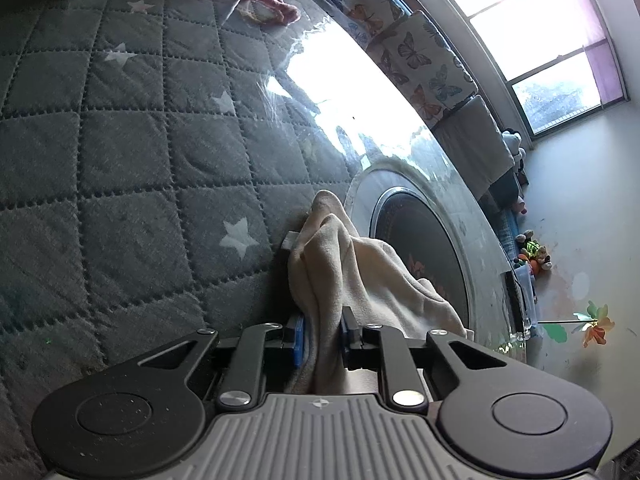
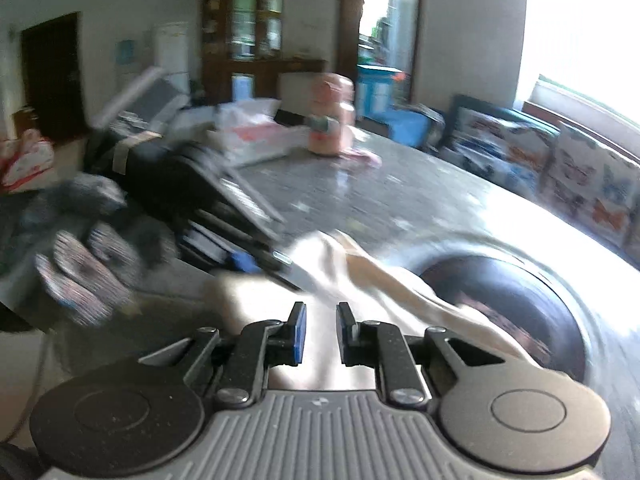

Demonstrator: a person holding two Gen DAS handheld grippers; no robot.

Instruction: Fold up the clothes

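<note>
A cream cloth [image 1: 352,280] is bunched between the fingers of my left gripper [image 1: 323,336], which is shut on it above a grey quilted star-print cover [image 1: 120,168]. In the blurred right wrist view the same cream cloth [image 2: 340,276] stretches from the other gripper [image 2: 256,260] at left toward my right gripper [image 2: 320,332]. The right gripper's jaws stand slightly apart with cloth between and below them. Whether they pinch it is unclear.
A glossy round table [image 1: 400,152] with a dark round inset [image 2: 512,296] lies under the cloth. A pink jar [image 2: 332,116] and a white bag [image 2: 256,132] stand at the far side. Butterfly-print cushions [image 1: 424,60] line the window bench. A gloved hand [image 2: 80,264] is at left.
</note>
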